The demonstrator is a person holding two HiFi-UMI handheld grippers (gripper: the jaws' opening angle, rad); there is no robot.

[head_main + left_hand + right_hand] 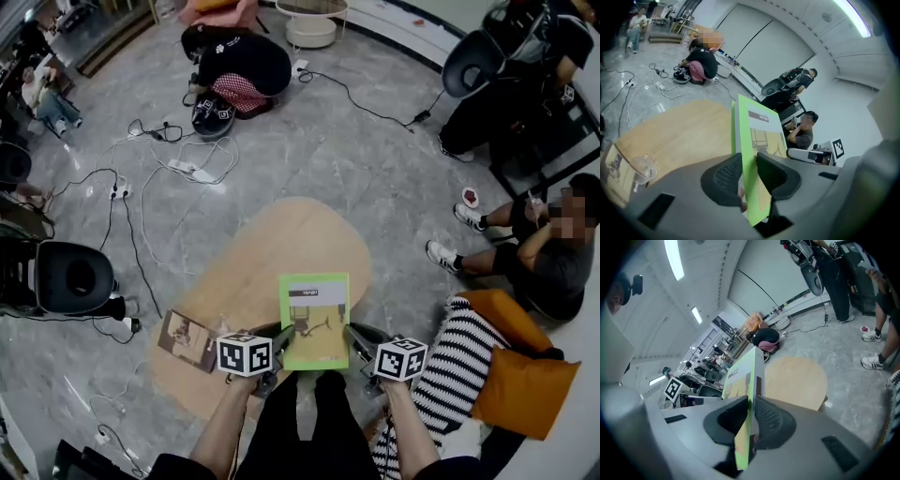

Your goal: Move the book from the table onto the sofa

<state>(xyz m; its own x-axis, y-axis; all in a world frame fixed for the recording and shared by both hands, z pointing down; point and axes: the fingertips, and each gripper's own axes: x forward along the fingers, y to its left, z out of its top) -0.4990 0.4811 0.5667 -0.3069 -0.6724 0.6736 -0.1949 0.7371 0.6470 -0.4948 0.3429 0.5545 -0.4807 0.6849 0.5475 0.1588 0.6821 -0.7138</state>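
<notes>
The green book is lifted clear of the oval wooden table, held by both side edges. My left gripper is shut on the book's left edge; in the left gripper view the cover stands upright between the ribbed pads. Over on the other side, my right gripper is shut on its right edge, and in the right gripper view the book rises edge-on between the pads. The sofa runs along the right, with a striped cushion and orange cushions.
A small brown booklet lies on the table's near left edge. Cables trail over the marble floor. A black stool stands at left. One person sits on the floor at right; another crouches at the far side.
</notes>
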